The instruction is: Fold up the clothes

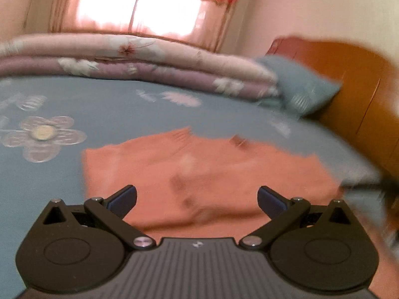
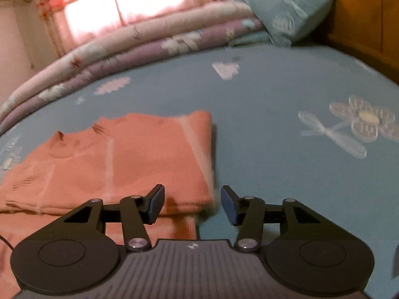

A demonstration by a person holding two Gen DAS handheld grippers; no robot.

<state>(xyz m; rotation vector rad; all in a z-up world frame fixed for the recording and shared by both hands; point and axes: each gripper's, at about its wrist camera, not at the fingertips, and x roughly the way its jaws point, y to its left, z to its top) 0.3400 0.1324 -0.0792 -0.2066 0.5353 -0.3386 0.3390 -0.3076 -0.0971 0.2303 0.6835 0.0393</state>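
On the bed, a folded orange garment

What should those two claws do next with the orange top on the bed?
Probably take the near edge of the top and fold it away. Both the left gripper and the right gripper are open and empty, the top's right side looks already folded over, and it lies flat on the bed.

Both wrist views low over bed, sharing garment.
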